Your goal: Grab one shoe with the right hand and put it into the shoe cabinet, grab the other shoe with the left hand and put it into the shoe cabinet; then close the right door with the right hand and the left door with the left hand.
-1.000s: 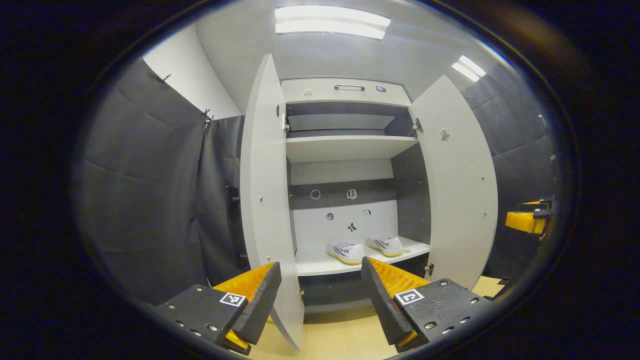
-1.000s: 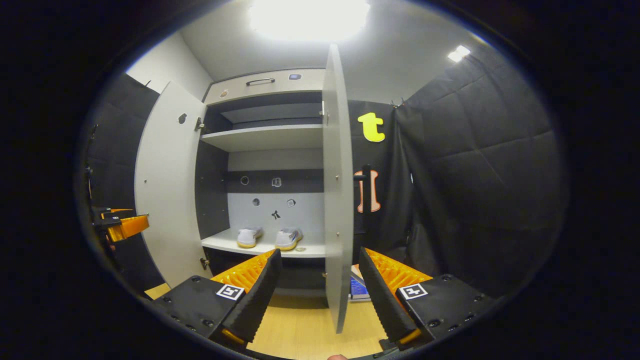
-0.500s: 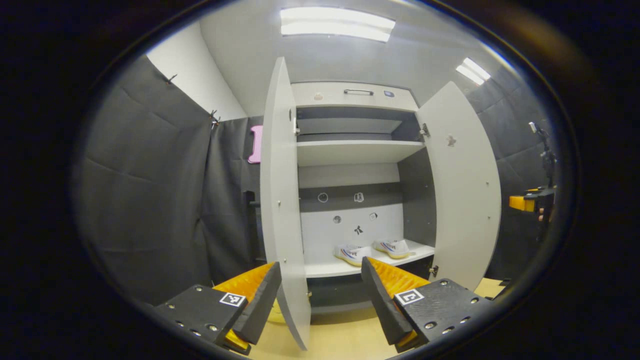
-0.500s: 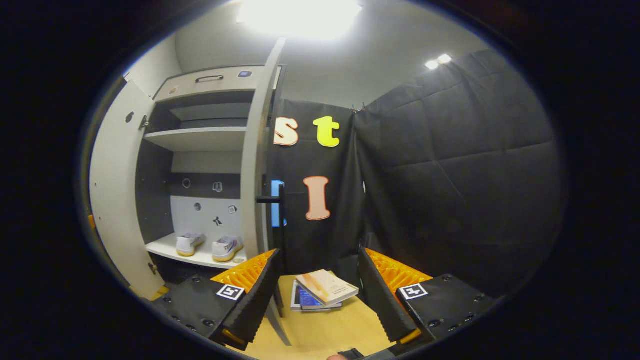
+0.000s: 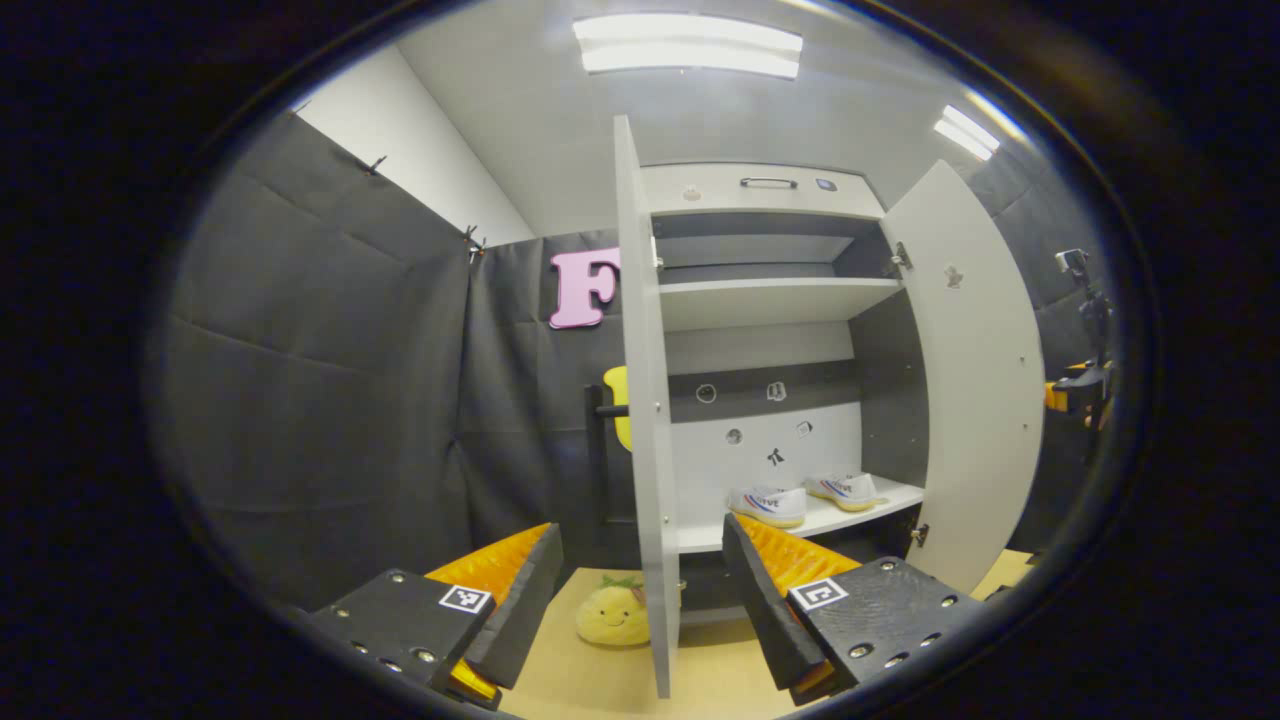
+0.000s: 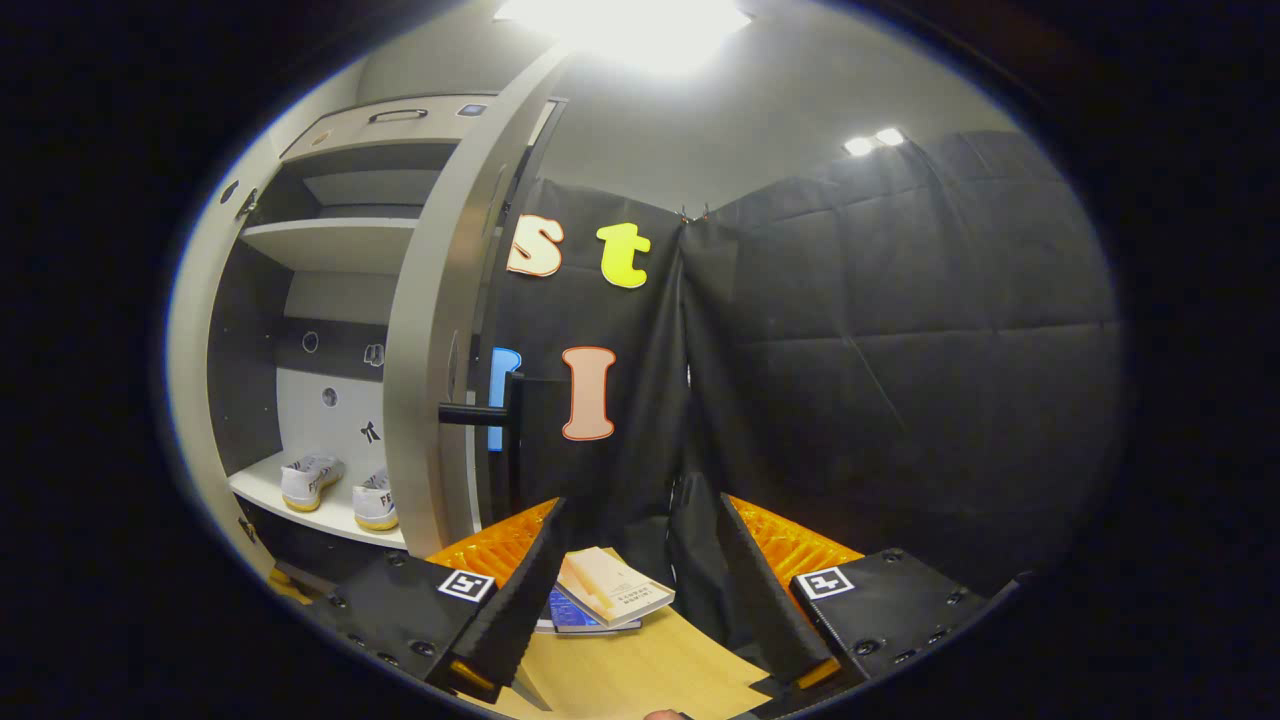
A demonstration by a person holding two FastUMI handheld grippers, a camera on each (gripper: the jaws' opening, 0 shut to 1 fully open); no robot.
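Note:
Two white shoes (image 5: pixel 768 505) (image 5: pixel 845 490) sit side by side on the lower shelf (image 5: pixel 700 540) of the white shoe cabinet. Both doors stand open. The left door (image 5: pixel 645 400) is edge-on, straight ahead between the fingers of my open, empty left gripper (image 5: pixel 640 600). The right door (image 5: pixel 975 380) stands swung out, with my right gripper (image 5: pixel 1075 390) beyond it. In the right gripper view my right gripper (image 6: pixel 635 590) is open and empty. It is to the right of the right door (image 6: pixel 430 350), level with its black handle (image 6: pixel 480 413). The shoes (image 6: pixel 305 480) (image 6: pixel 375 500) show past the door.
A yellow plush toy (image 5: pixel 612 615) lies on the wooden floor just left of the left door. A small stack of books (image 6: pixel 605 595) lies on the floor behind the right door. Black cloth walls close in on both sides.
The left gripper has shifted left, so the left door's edge now lies between its fingers. The right gripper has swung right, to the right door's outer side, bringing its handle into view.

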